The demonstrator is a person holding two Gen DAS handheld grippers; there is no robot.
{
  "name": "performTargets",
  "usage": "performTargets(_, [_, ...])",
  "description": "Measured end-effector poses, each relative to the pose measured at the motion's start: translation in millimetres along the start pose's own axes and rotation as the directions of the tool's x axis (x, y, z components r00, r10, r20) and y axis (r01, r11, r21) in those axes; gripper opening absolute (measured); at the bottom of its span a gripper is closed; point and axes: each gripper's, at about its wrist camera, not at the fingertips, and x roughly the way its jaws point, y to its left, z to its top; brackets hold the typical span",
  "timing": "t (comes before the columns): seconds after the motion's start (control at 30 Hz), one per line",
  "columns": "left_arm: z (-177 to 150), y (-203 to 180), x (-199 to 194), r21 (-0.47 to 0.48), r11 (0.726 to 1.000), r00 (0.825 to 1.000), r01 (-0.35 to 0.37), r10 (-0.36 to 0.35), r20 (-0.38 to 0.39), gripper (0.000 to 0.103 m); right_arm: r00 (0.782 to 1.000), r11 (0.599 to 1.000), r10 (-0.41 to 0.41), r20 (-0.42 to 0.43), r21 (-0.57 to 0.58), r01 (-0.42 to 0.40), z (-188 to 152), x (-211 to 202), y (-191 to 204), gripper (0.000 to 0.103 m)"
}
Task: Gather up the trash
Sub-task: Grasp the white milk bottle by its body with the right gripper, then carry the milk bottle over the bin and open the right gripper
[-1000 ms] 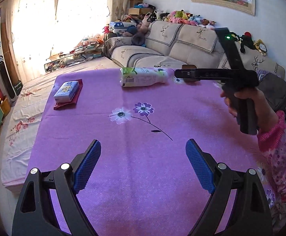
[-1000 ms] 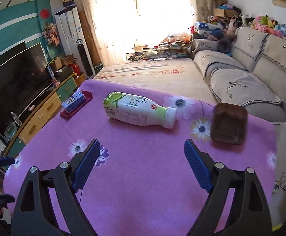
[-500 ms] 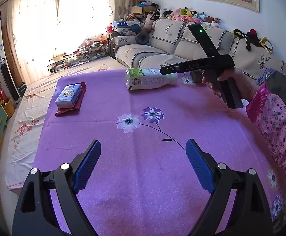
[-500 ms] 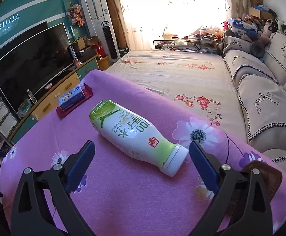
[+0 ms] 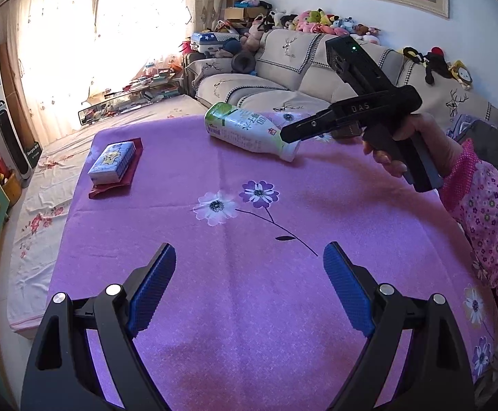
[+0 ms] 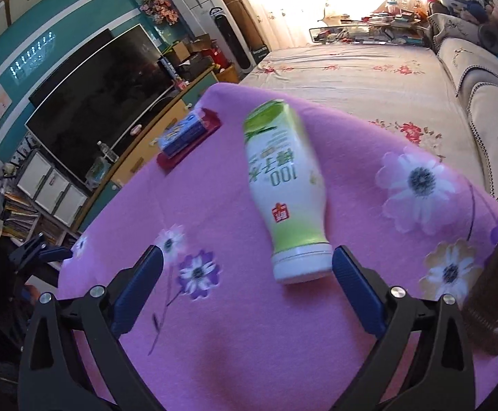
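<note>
Two grippers are working over a table with a purple flowery cloth (image 5: pixel 249 325).

In the left wrist view, at about 9 o'clock, a small blue tissue pack (image 5: pixel 112 163) is lying on a dark red mat (image 5: pixel 130 174). The left gripper (image 5: pixel 249 260) is hanging over the bare cloth at 6 o'clock. Its blue fingers (image 5: pixel 153 287) are standing wide apart and nothing is between them. At 12 o'clock, on the far side of the table, a white and green bottle (image 5: pixel 249 130) is lying on its side with its cap end pointing right. At 2 o'clock a hand (image 5: pixel 416 144) in a pink flowery sleeve (image 5: pixel 488 212) is holding the right gripper (image 6: pixel 249 263), which is tipping down just above the bottle's cap end. A beige sofa (image 5: pixel 283 78) with soft toys is sitting behind the table.

In the right wrist view, a big dark TV (image 6: pixel 98 102) is at 10 o'clock. The bottle is lying in the middle, cap end (image 6: pixel 300 267) nearest the camera. The right gripper's jaws are opening very wide. The cap end is sitting between the fingers, very close to the right finger (image 6: pixel 355 287), and the pads are not pressing it. At 4 o'clock a brown box-like thing (image 6: pixel 495 294) is sitting at the table edge.
</note>
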Motion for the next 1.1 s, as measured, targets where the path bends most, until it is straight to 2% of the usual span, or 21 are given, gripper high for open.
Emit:
performTargets(0.03, [-1, -1, -3, 0.002, 1.000, 1.000, 0.004, -0.004, 0.005, 0.087, 1.000, 1.000, 0.017, -0.008, -0.018, -0.017, -3, -1, 14, 0.095])
performTargets(0.07, [-2, -1, -5, 0.005, 1.000, 1.000, 0.006, -0.006, 0.009, 0.087, 1.000, 0.999, -0.010, -0.002, -0.036, 0.010, -3, -3, 26, 0.094])
performTargets(0.13, [-4, -1, -12, 0.012, 1.000, 1.000, 0.005, -0.005, 0.021, 0.087, 0.991, 0.992, -0.125, 0.040, -0.025, 0.126, 4, -9, 36, 0.094])
performTargets(0.2, [-6, -1, -20, 0.014, 1.000, 1.000, 0.001, -0.001, 0.031, 0.087, 0.966, 0.969, -0.249, 0.069, 0.018, 0.248, 15, -12, 39, 0.094])
performTargets(0.27, [-9, 0, -28, 0.010, 1.000, 0.999, -0.003, 0.002, 0.044, 0.087, 0.943, 0.945, -0.327, 0.057, 0.042, 0.325, 30, -4, 39, 0.094])
performTargets(0.37, [-13, 4, -37, -0.001, 1.000, 0.999, -0.007, 0.008, 0.054, 0.087, 0.933, 0.931, -0.361, -0.002, 0.066, 0.360, 52, 17, 29, 0.094])
performTargets(0.47, [-18, 11, -41, -0.011, 1.000, 0.999, -0.012, 0.013, 0.050, 0.087, 0.932, 0.929, -0.356, -0.064, 0.085, 0.361, 65, 40, 20, 0.094])
performTargets(0.6, [-24, 24, -48, -0.036, 0.999, 0.998, -0.021, 0.023, 0.054, 0.087, 0.927, 0.928, -0.366, -0.080, 0.045, 0.371, 71, 63, 38, 0.094])
performTargets(0.7, [-26, 33, -50, -0.053, 0.998, 0.998, -0.022, 0.025, 0.053, 0.087, 0.890, 0.895, -0.446, -0.100, -0.023, 0.446, 74, 82, 49, 0.094])
performTargets(0.77, [-28, 37, -53, -0.062, 0.998, 0.998, -0.019, 0.023, 0.056, 0.087, 0.874, 0.882, -0.470, -0.126, -0.040, 0.469, 76, 92, 46, 0.092])
performTargets(0.87, [-30, 39, -57, -0.063, 0.998, 0.998, -0.021, 0.025, 0.062, 0.087, 0.853, 0.866, -0.498, -0.154, -0.042, 0.498, 80, 102, 35, 0.086])
performTargets(0.97, [-30, 39, -59, -0.067, 0.998, 0.998, -0.016, 0.020, 0.063, 0.087, 0.852, 0.868, -0.489, -0.186, -0.016, 0.496, 81, 108, 23, 0.068])
performTargets(1.1, [-31, 36, -62, -0.057, 0.998, 0.997, -0.025, 0.029, 0.071, 0.087, 0.845, 0.862, -0.498, -0.193, -0.007, 0.506, 79, 110, 21, 0.051])
